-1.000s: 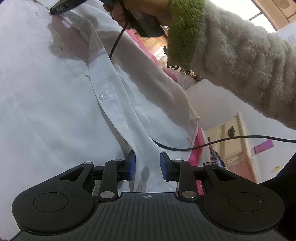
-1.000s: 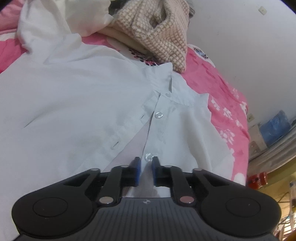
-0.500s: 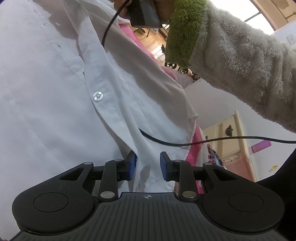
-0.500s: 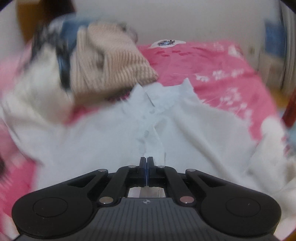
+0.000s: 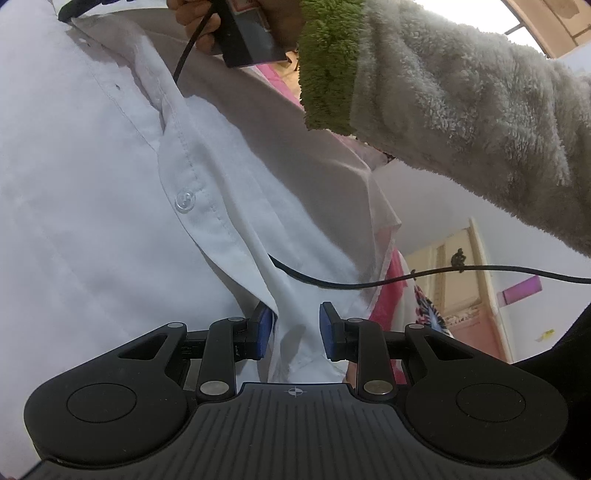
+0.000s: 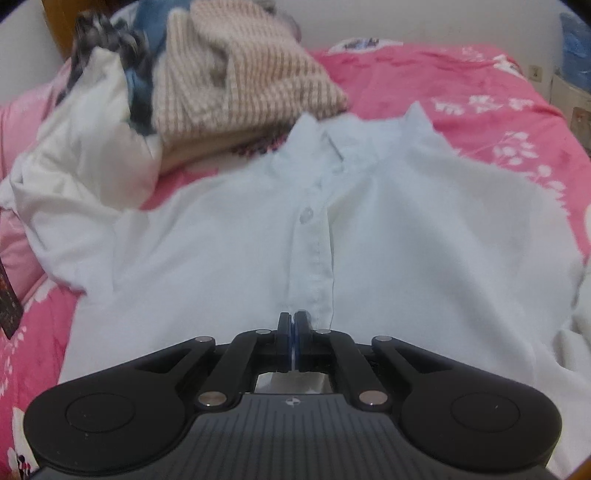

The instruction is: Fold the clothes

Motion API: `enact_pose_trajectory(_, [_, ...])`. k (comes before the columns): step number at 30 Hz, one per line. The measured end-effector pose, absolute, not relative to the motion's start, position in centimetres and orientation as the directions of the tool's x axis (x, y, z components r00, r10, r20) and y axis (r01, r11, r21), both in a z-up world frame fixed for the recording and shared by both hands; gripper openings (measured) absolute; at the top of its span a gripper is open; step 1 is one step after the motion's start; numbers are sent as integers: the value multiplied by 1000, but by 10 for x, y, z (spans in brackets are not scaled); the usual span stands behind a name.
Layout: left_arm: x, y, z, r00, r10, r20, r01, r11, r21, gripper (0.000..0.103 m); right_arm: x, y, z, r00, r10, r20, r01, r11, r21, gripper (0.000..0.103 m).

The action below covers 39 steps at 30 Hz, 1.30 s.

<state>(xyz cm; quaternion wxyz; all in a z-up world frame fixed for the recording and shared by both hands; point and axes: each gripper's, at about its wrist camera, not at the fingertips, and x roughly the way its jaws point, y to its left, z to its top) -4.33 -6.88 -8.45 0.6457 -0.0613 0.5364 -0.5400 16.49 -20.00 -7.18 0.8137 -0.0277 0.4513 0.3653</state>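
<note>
- left wrist view: left gripper [image 5: 293,334] has its blue pads apart, with a fold of the white shirt [image 5: 92,229] running down between them; neither pad is pressing the cloth.
- the shirt fills the left and middle of this view, its button strip crossing diagonally with a clear button [image 5: 185,199] on it.
- a hand [image 5: 207,22] at the top edge holds a dark device, with a fluffy grey sleeve [image 5: 461,122] and green cuff [image 5: 327,62] behind it; a black cable [image 5: 369,283] trails across the shirt edge.
- right wrist view: right gripper [image 6: 294,341] has its tongs pressed together on the lower end of the shirt's button strip [image 6: 314,254].
- the shirt lies front-up on a pink floral bedsheet [image 6: 480,85], collar [image 6: 354,136] pointing away from the camera.
- a pile of clothes [image 6: 236,85], including a beige ribbed knit, sits beyond the collar to the left; the image is slightly blurred.
</note>
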Motion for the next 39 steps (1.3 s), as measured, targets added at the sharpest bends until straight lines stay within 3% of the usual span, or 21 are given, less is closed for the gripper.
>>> enact_pose_trajectory(4, [-45,-67,-81,-152,-765,-626,637,408,-654,28,160,-213,-55,362,559,-746,-576,763,293,6])
enact_pose_trajectory(9, [-47,-63,-74,-129,-766,-629,646,417,-639,34,124,-278,6,484,566,-667,-537,794,285,8])
enact_pose_trajectory(12, [-49,-59,-69,-110,-760,-641,650,433,-624,46,80,-321,45,579,505,-640,-531,829,174,13])
enact_pose_trajectory(17, [-54,-52,-59,-80,-750,-657,668,449,-593,50,-7,-373,104,743,351,-570,-477,875,-84,64])
enact_pose_trajectory(19, [-57,-48,-55,-69,-747,-662,680,450,-579,50,-36,-381,117,767,304,-565,-461,873,-157,72])
enact_pose_trajectory(22, [-58,-46,-53,-44,-730,-682,688,473,-551,50,-71,-377,119,754,265,-601,-489,837,-246,73])
enact_pose_trajectory(25, [-50,-43,-58,11,-641,-767,683,565,-463,50,-93,-348,89,678,285,-678,-594,756,-277,72])
enact_pose_trajectory(35, [-43,-25,-54,43,-671,-740,634,591,-499,47,-93,-293,4,461,375,-804,-715,694,-86,38])
enact_pose_trajectory(39, [-56,-48,-61,-9,-665,-747,715,518,-469,47,-75,-306,6,455,376,-807,-652,758,-14,37])
